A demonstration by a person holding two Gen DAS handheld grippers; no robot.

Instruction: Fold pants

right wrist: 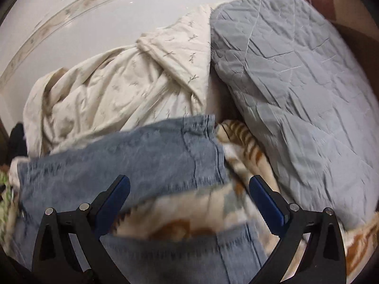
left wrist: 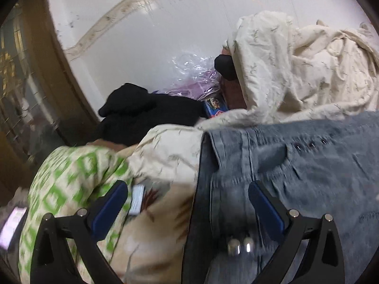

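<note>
Light blue denim pants [left wrist: 308, 172] lie on the bed, their waistband with metal buttons near the bottom of the left wrist view. My left gripper [left wrist: 188, 195] is open and hovers over the pants' left edge, its right finger above denim and its left finger above bedding. In the right wrist view the pants [right wrist: 132, 161] stretch across the lower left, with a second denim part at the bottom. My right gripper [right wrist: 189, 189] is open just above the pants' right end, and nothing sits between its blue pads [right wrist: 265, 201].
A crumpled cream quilt [right wrist: 118, 90] lies behind the pants and a grey quilted blanket [right wrist: 296, 82] to the right. A tan patterned blanket [right wrist: 248, 146] lies beneath. A green-and-white cloth [left wrist: 71, 179], black clothing [left wrist: 146, 116], clear plastic bags [left wrist: 194, 71] and a phone [left wrist: 11, 227] crowd the left.
</note>
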